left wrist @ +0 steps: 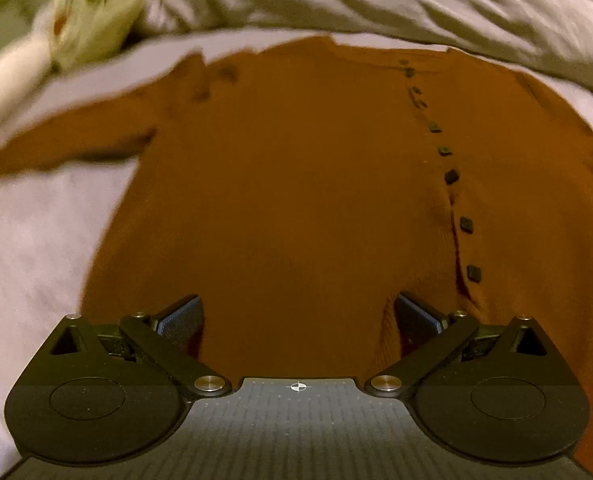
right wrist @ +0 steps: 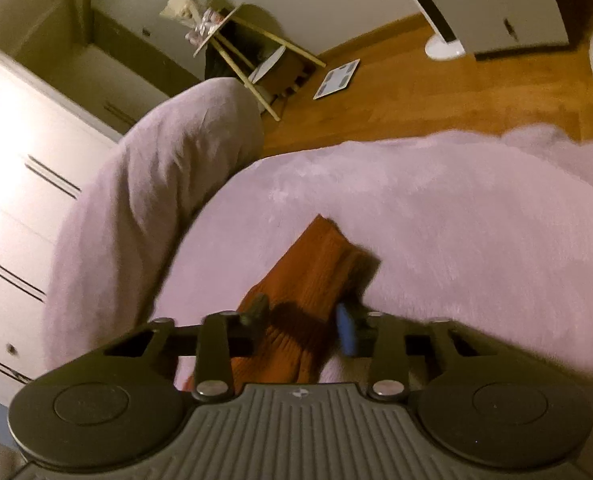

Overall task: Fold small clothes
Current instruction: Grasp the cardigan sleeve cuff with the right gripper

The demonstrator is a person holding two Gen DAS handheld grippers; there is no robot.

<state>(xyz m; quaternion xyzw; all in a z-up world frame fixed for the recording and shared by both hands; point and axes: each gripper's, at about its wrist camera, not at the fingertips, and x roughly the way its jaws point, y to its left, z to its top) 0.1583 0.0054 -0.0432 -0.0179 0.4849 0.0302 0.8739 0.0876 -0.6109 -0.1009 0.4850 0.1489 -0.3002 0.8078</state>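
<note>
1. Rust-orange cardigan (left wrist: 296, 184) lies spread flat on bed w/ lilac sheet (left wrist: 36, 240), button row (left wrist: 452, 176) running right of centre.
2. Left gripper (left wrist: 298, 320): jaws spread wide over the cardigan's lower part, nothing pinched btwn them.
3. Right gripper (right wrist: 302, 320): jaws narrowed around cardigan sleeve (right wrist: 316, 264); sleeve sits btwn them, but blur means can't tell if pads actually press it.
4. Rumpled duvet (left wrist: 376, 4) along far edge of the bed; pale plush toy (left wrist: 96, 12) at top left.
5. Wood floor (right wrist: 436, 92) & white drawers (right wrist: 20, 184) beyond the bed.
</note>
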